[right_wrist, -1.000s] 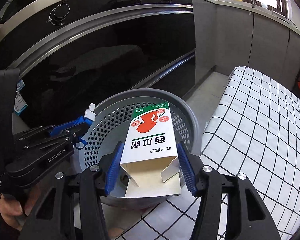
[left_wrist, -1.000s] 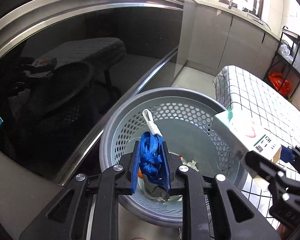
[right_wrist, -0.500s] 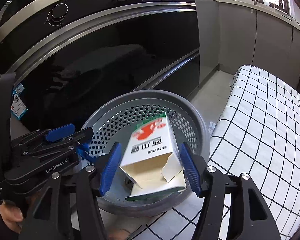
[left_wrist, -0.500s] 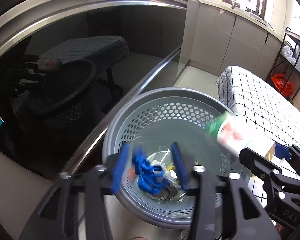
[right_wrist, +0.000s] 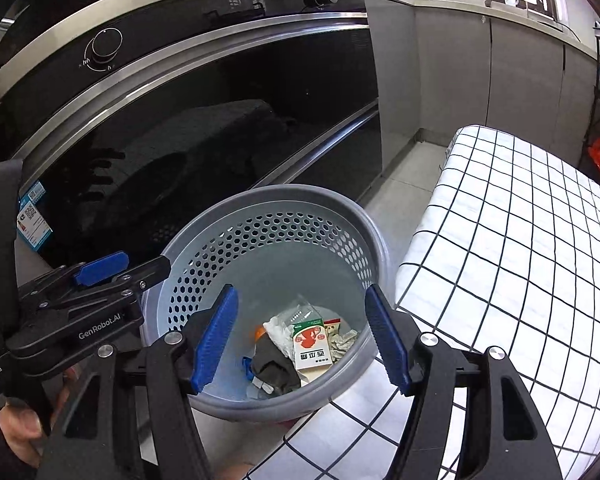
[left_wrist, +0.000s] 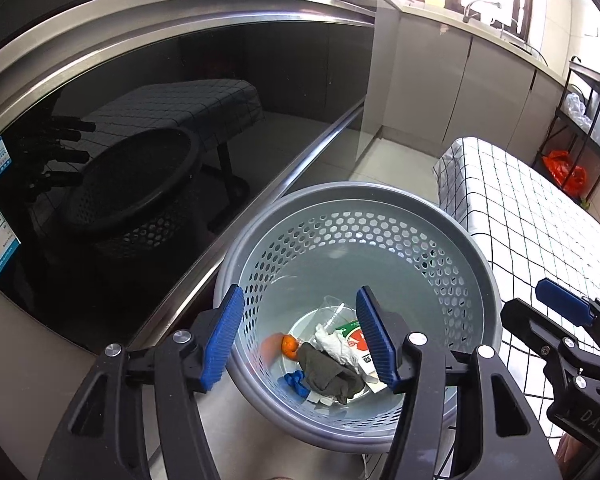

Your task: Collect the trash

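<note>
Now, line by line:
Bin: gray trash basket (right_wrist: 204,248) with little holes, on the floor just beside the checked table (right_wrist: 520,240) and near the black oven door (right_wrist: 220,120).
Inside the bin: white and green carton (right_wrist: 311,346) on top, dark cloth (right_wrist: 274,362), blue strap (left_wrist: 296,382), crumpled white paper (left_wrist: 336,344), something orange (left_wrist: 289,346), clear plastic wrap (right_wrist: 300,312).
Left gripper (left_wrist: 300,338): blue fingers (left_wrist: 222,338) spread wide, holding nothing, up over the bin.
Right gripper (right_wrist: 302,334): blue fingers (right_wrist: 388,336) spread wide too, holding nothing.
Carton and fingers: down at the bin's bottom, seen between the right fingers, not touching them.
</note>
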A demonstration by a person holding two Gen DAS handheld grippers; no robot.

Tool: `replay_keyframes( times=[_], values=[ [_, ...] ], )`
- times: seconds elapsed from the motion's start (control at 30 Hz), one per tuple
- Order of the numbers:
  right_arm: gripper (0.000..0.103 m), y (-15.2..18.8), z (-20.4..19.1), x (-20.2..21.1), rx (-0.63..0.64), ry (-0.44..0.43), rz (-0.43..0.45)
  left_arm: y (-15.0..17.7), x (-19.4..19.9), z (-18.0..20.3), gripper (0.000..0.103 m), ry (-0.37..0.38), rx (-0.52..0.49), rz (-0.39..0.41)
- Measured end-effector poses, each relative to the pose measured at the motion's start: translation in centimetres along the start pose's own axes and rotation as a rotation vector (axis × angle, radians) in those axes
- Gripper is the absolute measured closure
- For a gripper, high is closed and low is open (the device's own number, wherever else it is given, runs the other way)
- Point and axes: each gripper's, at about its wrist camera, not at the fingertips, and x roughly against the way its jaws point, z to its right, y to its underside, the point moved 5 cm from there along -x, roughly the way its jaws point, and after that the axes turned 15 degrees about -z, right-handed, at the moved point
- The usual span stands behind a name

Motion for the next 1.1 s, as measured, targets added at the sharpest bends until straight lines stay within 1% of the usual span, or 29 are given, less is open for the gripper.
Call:
replay_keyframes(
  times=[0.3,0.43,0.57,0.63,0.7,0.8,0.9,1.1],
  values=[
    [0.040,0.6,-0.2,0.5,-0.023,0.036,0.012,0.1,0.1,0.1,0.041,0.002,-0.003,0.009],
    [0.038,0.8,-0.3,0.9,-0.030,0.057,0.026,0.2,0.2,0.2,0.039,0.002,-0.005,0.016],
    [0.037,1.0,-0.5,1.2,-0.033,0.073,0.033,0.3,0.4,0.0,0.036,-0.003,-0.001,0.022],
    [0.034,1.1,-0.5,1.4,-0.036,0.083,0.039,0.2,0.4,-0.1,0.035,-0.005,0.002,0.026],
    [0.032,1.3,-0.7,1.5,-0.040,0.090,0.051,0.3,0.6,-0.2,0.032,-0.004,0.007,0.030],
    [0.032,1.4,-0.8,1.7,-0.043,0.104,0.056,0.3,0.8,-0.3,0.029,-0.007,0.009,0.042],
    [0.029,1.6,-0.9,2.0,-0.049,0.125,0.068,0.4,1.1,-0.3,0.024,-0.010,0.009,0.053],
    [0.029,1.8,-1.1,2.4,-0.060,0.175,0.078,0.6,1.9,-0.7,0.019,-0.024,0.017,0.080]
  ],
)
